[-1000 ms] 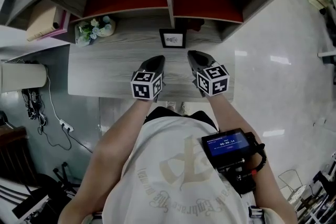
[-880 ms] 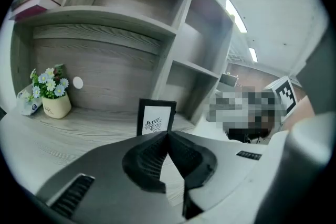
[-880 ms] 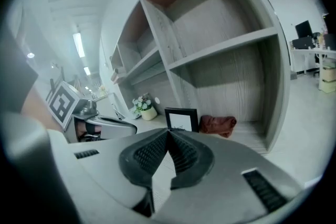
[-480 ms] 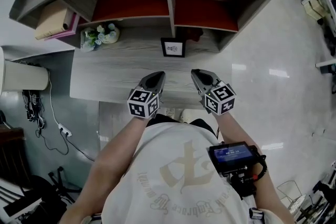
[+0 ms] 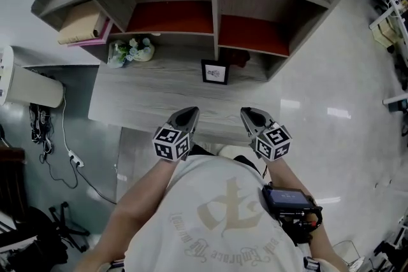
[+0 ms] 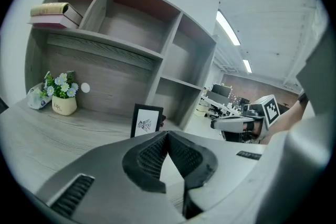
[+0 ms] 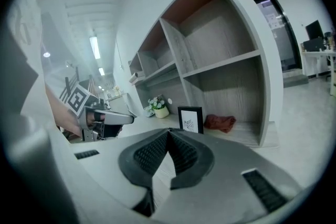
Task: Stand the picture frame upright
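Observation:
The black picture frame (image 5: 215, 72) stands upright on the grey desk (image 5: 146, 99), just below the shelf divider. It also shows upright in the left gripper view (image 6: 146, 120) and in the right gripper view (image 7: 190, 119). My left gripper (image 5: 190, 113) hangs shut and empty near the desk's front edge, well short of the frame. My right gripper (image 5: 247, 114) is likewise shut with nothing in it. Their tips meet in the left gripper view (image 6: 168, 134) and in the right gripper view (image 7: 168, 132).
A small flower pot (image 5: 131, 51) sits at the desk's back left, and a dark red cloth (image 7: 220, 123) lies right of the frame. Books (image 5: 81, 23) rest on the upper left shelf. A cabinet (image 5: 32, 87) and cables (image 5: 48, 137) stand left of the desk.
Both grippers have drawn back from the frame toward the desk's front edge and risen a little. The frame stays standing where it was.

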Available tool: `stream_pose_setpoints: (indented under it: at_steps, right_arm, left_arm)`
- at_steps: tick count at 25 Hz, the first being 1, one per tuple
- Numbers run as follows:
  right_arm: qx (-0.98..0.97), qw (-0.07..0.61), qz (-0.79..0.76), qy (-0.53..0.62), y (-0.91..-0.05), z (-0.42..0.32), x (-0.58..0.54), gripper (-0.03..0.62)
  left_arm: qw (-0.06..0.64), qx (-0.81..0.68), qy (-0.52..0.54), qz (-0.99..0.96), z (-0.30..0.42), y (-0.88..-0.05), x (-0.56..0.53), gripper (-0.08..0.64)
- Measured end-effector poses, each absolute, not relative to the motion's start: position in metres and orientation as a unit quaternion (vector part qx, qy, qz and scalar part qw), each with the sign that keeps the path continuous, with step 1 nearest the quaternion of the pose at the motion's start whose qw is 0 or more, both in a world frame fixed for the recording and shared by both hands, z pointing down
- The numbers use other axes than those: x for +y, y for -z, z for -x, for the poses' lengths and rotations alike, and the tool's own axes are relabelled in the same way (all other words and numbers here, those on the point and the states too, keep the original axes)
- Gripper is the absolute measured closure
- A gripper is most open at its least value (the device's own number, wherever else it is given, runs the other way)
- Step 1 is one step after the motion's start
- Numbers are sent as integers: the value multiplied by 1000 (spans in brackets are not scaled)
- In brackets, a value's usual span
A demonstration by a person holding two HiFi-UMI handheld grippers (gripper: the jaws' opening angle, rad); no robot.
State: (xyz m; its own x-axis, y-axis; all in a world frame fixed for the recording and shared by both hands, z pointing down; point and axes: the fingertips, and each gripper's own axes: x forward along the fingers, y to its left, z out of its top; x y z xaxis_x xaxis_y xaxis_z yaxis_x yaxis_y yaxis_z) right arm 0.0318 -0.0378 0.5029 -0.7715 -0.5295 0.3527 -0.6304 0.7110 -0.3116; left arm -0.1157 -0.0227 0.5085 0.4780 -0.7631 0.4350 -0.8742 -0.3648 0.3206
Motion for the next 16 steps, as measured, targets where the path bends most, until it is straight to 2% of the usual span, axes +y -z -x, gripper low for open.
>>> stream_pose_setpoints:
  at_steps: [16]
  right_arm:
    - [-922,111,-303,-212,-501,-49,-20,589]
  left_arm:
    - [262,-499,-106,-819,89,-511,-7,546]
